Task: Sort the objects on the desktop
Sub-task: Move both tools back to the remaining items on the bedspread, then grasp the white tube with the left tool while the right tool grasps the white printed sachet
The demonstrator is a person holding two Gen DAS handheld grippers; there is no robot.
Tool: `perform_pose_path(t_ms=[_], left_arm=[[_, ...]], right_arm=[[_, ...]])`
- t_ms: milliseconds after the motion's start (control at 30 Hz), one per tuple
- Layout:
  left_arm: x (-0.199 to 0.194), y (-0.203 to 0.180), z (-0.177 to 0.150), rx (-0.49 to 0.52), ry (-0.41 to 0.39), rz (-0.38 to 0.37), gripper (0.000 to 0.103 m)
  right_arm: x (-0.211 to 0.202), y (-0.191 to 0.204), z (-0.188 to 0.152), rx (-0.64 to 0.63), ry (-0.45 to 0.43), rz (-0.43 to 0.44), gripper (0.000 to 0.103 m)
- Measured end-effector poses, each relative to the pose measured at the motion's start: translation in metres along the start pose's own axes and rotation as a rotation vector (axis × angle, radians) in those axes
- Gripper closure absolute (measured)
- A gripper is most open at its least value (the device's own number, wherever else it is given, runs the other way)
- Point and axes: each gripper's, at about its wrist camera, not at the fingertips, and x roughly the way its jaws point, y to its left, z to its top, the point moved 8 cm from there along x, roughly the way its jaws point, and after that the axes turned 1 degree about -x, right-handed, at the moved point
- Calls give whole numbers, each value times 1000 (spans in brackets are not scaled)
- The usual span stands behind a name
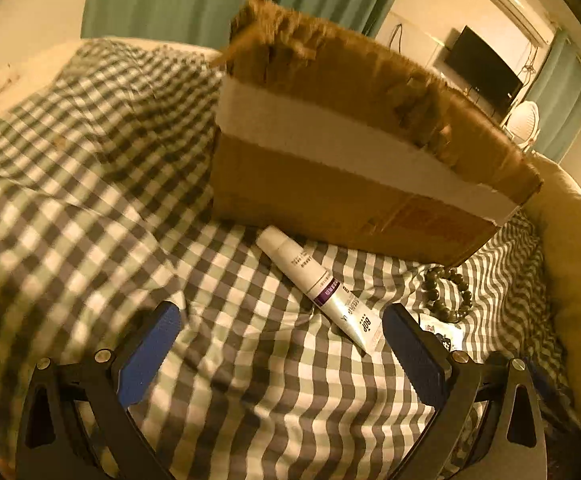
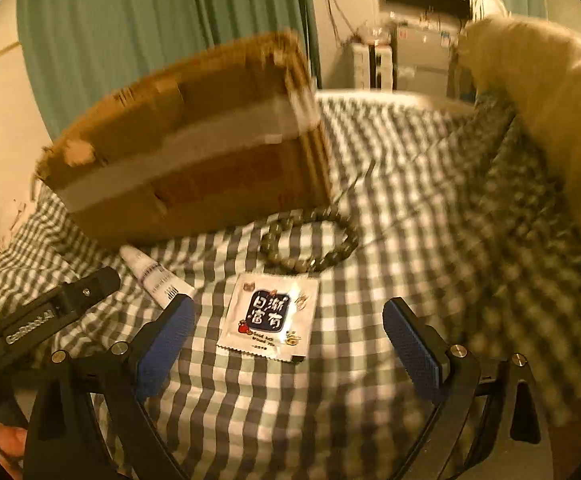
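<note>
Sorting not begun, I judge: in front of the torn brown cardboard box (image 1: 354, 184) on the checked bed lie white tube (image 1: 317, 282), beaded bracelet (image 2: 310, 244), white sachet (image 2: 269, 316); both my grippers' jaws released, left gripper (image 1: 282, 352), right gripper (image 2: 288, 344); next, close on the sachet.

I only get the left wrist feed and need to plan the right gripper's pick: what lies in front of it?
Observer: A white sachet with a dark blue label lies flat between the open fingers of the right gripper.
Operator: Is the bead bracelet touching it?
Observer: No; the bead bracelet lies just beyond it, with checked bedcover showing between them.
Operator: And the carton?
Observer: The cardboard box stands behind the bracelet, which nearly touches its corner.
</note>
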Motion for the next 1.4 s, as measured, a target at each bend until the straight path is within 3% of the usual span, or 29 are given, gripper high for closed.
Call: perform_pose_path(t_ms=[133, 333, 367, 500, 567, 633, 800, 900, 967, 1067, 1167, 1233, 1333, 1400], left_arm=[[12, 1, 3, 10, 2, 18, 0], [30, -9, 3, -6, 30, -26, 0], [32, -11, 3, -7, 34, -36, 0], [41, -19, 4, 23, 32, -22, 0], [44, -25, 4, 31, 31, -42, 0], [44, -32, 3, 55, 24, -59, 1], [51, -36, -6, 126, 46, -19, 44], [46, -29, -5, 93, 36, -40, 58], [43, -20, -4, 47, 41, -72, 63], [39, -20, -8, 61, 44, -73, 67], [40, -24, -5, 56, 61, -78, 66], [45, -23, -5, 45, 86, -80, 57], [55, -31, -3, 44, 75, -90, 33], [60, -41, -4, 97, 56, -55, 30]], right_arm=[[30, -3, -4, 27, 55, -16, 8], [54, -2, -14, 31, 92, -42, 8], [54, -2, -15, 15, 94, -53, 13], [50, -8, -16, -26, 101, -95, 50], [46, -9, -13, -32, 99, -98, 61], [43, -11, -13, -34, 96, -100, 63], [37, -9, -15, -54, 90, -109, 65], [34, -8, -16, -47, 92, -96, 65], [31, -7, -16, -45, 89, -92, 65], [27, -6, -17, -44, 87, -87, 65], [22, -5, -17, -41, 82, -78, 65], [20, -3, -17, -35, 83, -69, 65], [21, -4, -19, -21, 87, -67, 65], [21, -7, -19, -2, 83, -78, 65]])
